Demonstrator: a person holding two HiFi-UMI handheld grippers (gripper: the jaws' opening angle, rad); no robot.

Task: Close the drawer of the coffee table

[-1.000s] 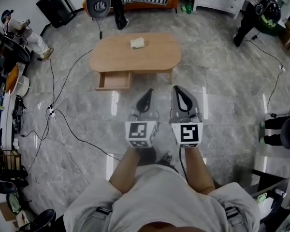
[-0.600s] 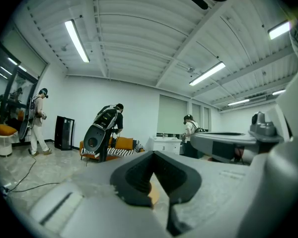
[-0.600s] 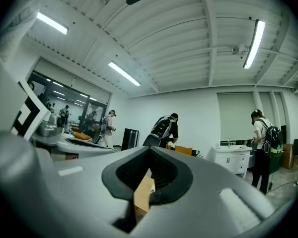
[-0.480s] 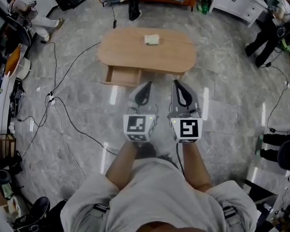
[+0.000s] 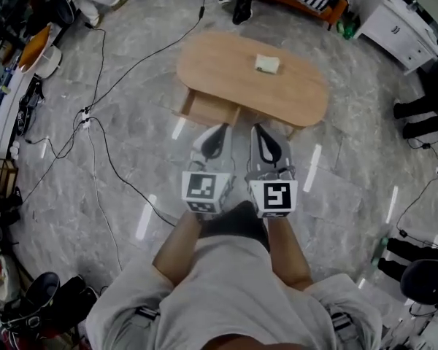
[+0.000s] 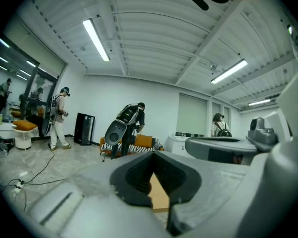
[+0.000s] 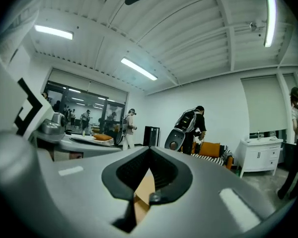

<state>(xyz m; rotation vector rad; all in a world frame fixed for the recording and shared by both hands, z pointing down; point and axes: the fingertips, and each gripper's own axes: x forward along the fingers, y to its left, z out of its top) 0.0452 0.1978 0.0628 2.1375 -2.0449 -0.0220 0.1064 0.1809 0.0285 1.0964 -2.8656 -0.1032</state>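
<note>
Approach step, as judged: left hand-held gripper (image 5: 217,135) and right hand-held gripper (image 5: 265,141) side by side, each with jaws pressed together and holding nothing. Just beyond their tips, untouched, the drawer (image 5: 208,110) stands pulled out from the near edge of the oval worktop (image 5: 226,64). The next move calls for setting a closed tip against the drawer front and pushing squarely inward.
</note>
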